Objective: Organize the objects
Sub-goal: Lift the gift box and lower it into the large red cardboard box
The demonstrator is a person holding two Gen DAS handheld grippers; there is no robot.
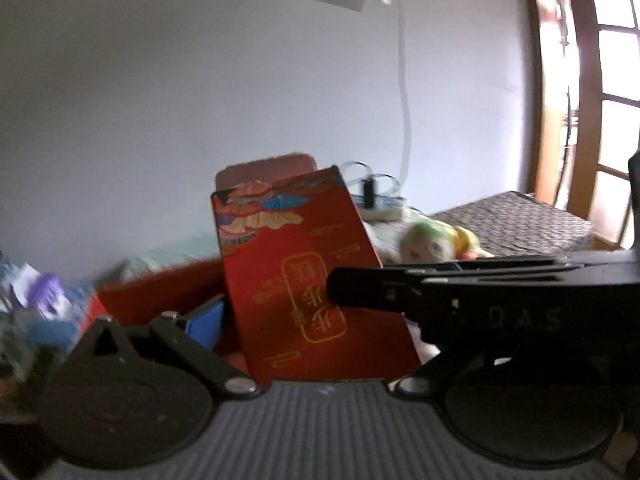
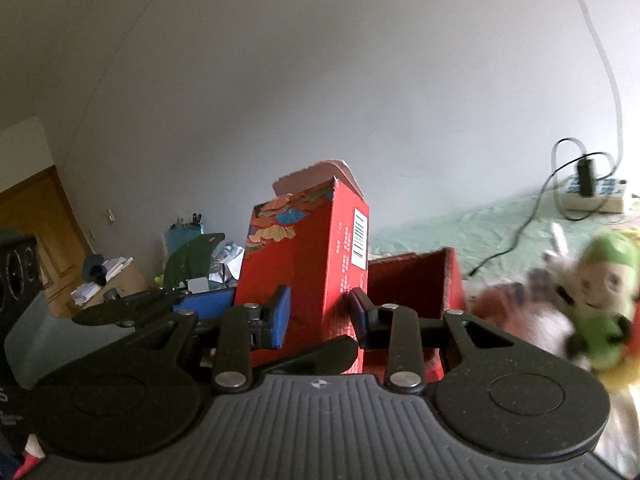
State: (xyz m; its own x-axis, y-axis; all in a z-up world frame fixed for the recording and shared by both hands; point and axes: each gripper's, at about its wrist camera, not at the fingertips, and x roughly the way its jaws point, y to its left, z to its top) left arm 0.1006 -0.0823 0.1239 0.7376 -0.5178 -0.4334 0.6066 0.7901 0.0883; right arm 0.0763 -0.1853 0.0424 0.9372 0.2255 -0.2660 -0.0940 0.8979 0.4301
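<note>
Only rightward: barcode [image 2: 360, 236] (box [image 2: 304, 264] side).

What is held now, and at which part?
Both grippers, the right gripper and the left gripper, hold the red carton at its lower half, on opposite sides.

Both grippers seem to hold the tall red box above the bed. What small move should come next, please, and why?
Probably carry the tall red box a little toward the open red carton behind it and lower it inside. The right gripper clamps its narrow sides and the left gripper also appears to hold it, lifted and tilted, top flap open; the carton beside the plush doll looks roomy.
</note>
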